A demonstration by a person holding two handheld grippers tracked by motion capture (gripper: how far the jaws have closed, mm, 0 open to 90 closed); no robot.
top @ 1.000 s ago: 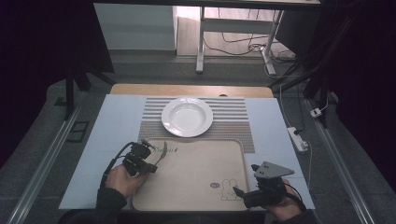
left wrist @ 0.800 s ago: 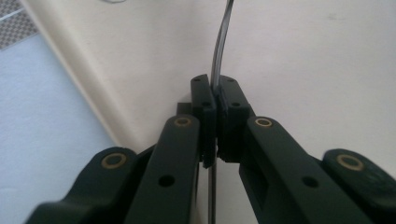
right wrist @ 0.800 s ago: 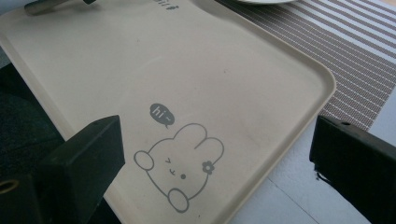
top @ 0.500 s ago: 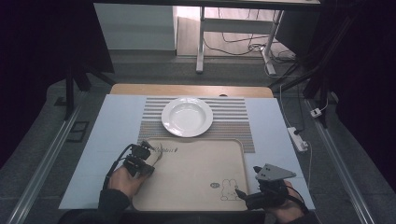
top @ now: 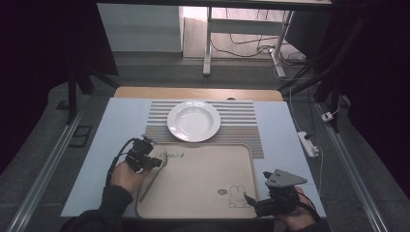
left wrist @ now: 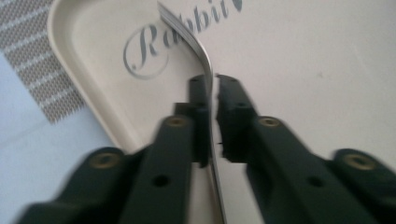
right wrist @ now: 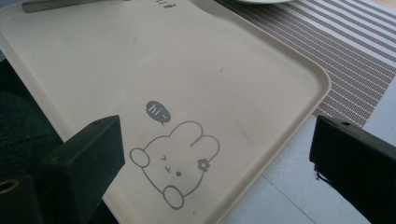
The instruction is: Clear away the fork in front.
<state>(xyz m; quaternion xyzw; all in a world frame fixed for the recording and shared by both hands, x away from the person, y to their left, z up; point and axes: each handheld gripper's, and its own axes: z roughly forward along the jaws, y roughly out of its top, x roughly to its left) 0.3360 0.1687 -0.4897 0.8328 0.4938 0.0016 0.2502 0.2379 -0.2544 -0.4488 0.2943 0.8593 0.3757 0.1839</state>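
Note:
A beige tray with a rabbit drawing lies at the table's near edge. My left gripper is at the tray's left rim, shut on a thin metal utensil whose long end slants down over the tray. In the left gripper view the jaws pinch the utensil edge-on above the tray, and I cannot tell what kind of utensil it is. My right gripper stands open at the tray's near right corner. Its wide-apart jaws frame the rabbit drawing, holding nothing.
A white plate sits on a striped mat just beyond the tray. A pale blue sheet covers the table. A power strip lies off the right edge. Table legs and cables stand beyond.
My left hand has shifted slightly at the tray's left rim. The right gripper has stayed where it was.

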